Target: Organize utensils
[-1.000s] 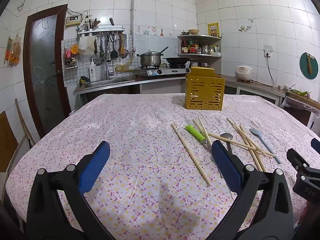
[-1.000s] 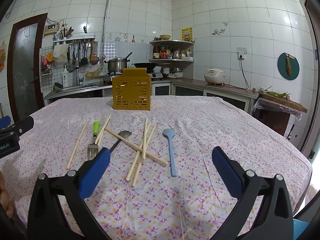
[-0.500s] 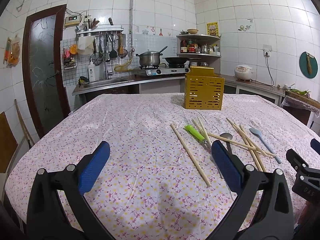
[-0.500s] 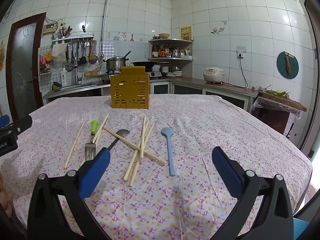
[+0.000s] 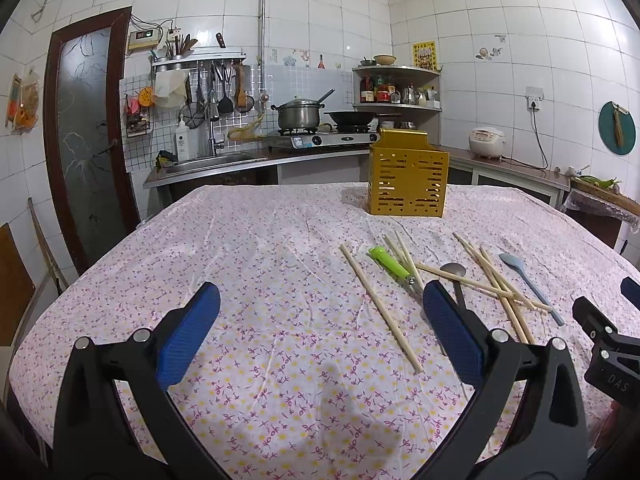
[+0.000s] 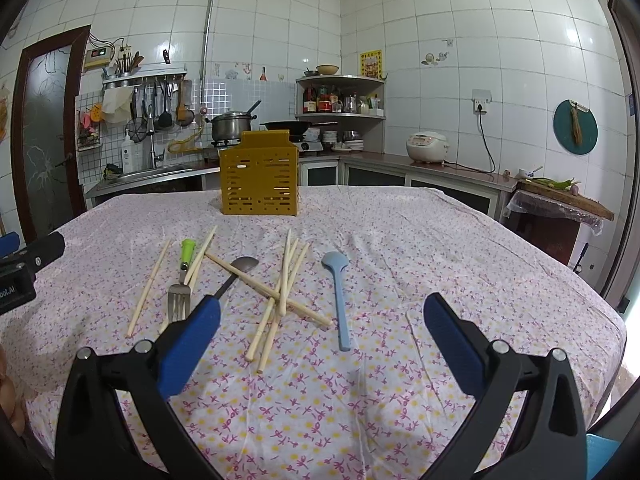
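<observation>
Home kitchen: stove, sink, tiled walls.

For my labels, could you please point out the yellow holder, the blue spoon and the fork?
yellow holder [image 6: 259, 184], right wrist view, front wall.
blue spoon [image 6: 340, 300], right wrist view, mid-handle.
fork [image 6: 187, 249], right wrist view, green handle.

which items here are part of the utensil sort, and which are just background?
Job items: yellow holder; chopsticks; green-handled fork; metal spoon; blue spoon; left gripper and right gripper, both open and empty.

Background: pot; wok; rice cooker; hanging tools; corner shelf.
</observation>
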`<action>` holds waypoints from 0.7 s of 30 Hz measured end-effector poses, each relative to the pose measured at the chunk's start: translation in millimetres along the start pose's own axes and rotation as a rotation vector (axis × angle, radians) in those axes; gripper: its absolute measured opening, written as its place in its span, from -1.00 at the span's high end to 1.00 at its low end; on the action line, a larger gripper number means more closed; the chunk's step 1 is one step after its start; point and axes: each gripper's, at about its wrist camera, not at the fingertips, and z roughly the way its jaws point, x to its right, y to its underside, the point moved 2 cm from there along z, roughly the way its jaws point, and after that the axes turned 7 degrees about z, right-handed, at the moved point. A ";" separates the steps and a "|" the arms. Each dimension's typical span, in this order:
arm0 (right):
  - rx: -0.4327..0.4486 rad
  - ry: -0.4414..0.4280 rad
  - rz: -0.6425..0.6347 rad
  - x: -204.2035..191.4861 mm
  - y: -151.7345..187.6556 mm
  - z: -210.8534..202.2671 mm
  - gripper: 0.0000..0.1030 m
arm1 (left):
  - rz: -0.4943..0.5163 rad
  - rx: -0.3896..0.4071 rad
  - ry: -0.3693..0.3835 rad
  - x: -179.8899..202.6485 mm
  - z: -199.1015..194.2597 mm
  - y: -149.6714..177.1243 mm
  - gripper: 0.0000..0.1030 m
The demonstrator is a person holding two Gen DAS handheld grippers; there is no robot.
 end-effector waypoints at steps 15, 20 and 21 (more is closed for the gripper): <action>0.002 0.005 0.001 1.3 0.1 0.0 -0.92 | -0.001 0.000 0.001 0.7 0.5 0.3 -0.91; 0.002 0.007 0.002 1.7 0.1 0.4 -0.92 | 0.000 0.001 0.000 0.6 1.2 0.6 -0.91; 0.002 0.007 0.002 2.1 0.0 0.5 -0.92 | -0.001 0.000 -0.002 0.7 1.1 0.7 -0.91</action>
